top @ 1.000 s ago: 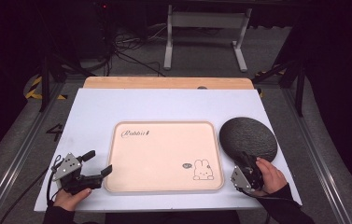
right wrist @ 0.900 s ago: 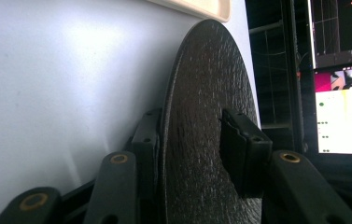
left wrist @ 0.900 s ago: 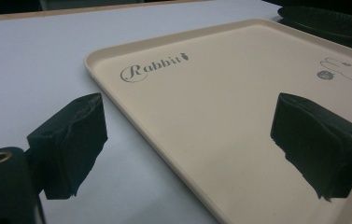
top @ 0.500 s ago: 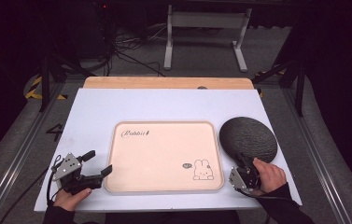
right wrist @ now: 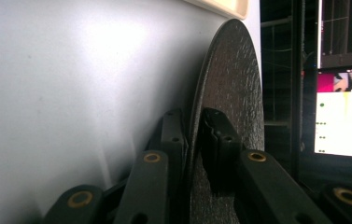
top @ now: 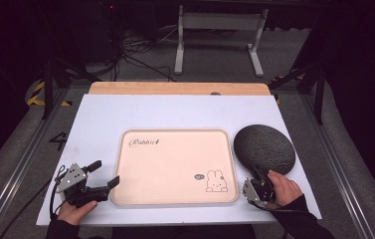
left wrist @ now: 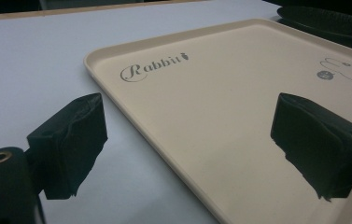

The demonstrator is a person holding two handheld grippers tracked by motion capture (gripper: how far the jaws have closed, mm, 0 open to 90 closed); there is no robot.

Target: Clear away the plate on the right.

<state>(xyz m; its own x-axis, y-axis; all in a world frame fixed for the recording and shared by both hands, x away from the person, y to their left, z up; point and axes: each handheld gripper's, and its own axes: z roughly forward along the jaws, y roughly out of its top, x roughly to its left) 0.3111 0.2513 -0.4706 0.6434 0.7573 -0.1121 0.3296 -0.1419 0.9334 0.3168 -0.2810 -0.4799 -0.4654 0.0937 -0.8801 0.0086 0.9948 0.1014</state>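
A cream tray (top: 175,149) printed with "Rabbit" and a small rabbit drawing lies in the middle of the white table. A round black textured plate (top: 264,147) sits just right of the tray. My right gripper (top: 257,175) is at the plate's near rim, turned on its side. In the right gripper view its jaws are shut on the plate's rim (right wrist: 197,135), one pad on each face. My left gripper (top: 104,173) stands open by the tray's near left corner. In the left gripper view the tray's edge (left wrist: 141,126) runs between the two fingers, which hold nothing.
A bare wooden strip (top: 175,88) runs along the table's far edge. Beyond it stand a metal frame (top: 220,35) and cables on the floor. A lit monitor (right wrist: 344,114) shows in the right gripper view. White table surface (top: 125,114) lies open behind the tray.
My right hand and gripper have shifted slightly at the plate's near rim. The left gripper, tray and plate stay where they were.
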